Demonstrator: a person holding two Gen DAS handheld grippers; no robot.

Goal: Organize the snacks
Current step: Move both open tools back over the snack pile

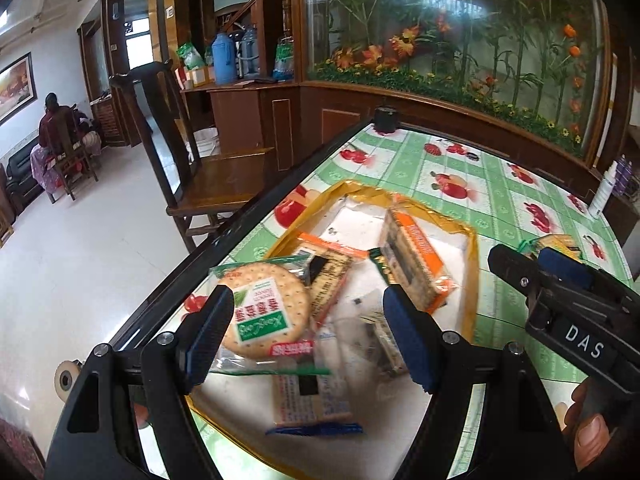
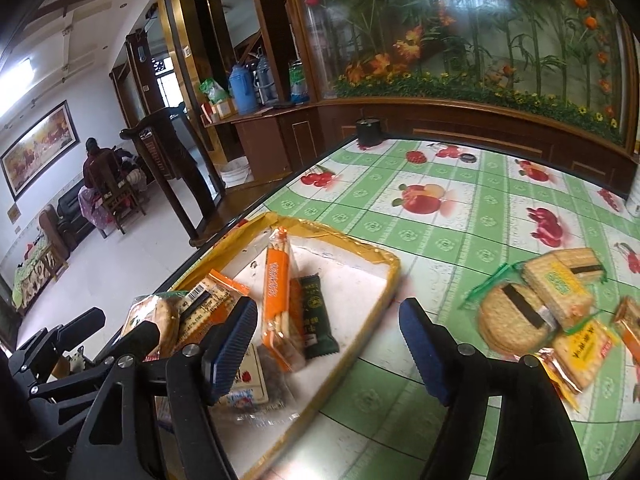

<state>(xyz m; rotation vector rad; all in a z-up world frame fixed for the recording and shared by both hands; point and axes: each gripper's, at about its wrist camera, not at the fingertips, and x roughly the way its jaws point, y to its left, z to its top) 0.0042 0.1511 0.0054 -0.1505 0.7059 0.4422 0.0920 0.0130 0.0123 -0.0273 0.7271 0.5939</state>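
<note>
Jaws of both the left gripper (image 1: 308, 336) and right gripper (image 2: 328, 348) stand released and empty above the gold-rimmed white tray (image 2: 394, 268). Loose cellophane-wrapped cracker packs (image 2: 536, 304) on the desk (image 2: 400, 208) look light, crinkly, brittle — pinch gently across the flat sides.

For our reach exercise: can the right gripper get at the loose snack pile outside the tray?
Probably yes. The right gripper is open and empty, and bare tablecloth lies between it and the pile.
</note>
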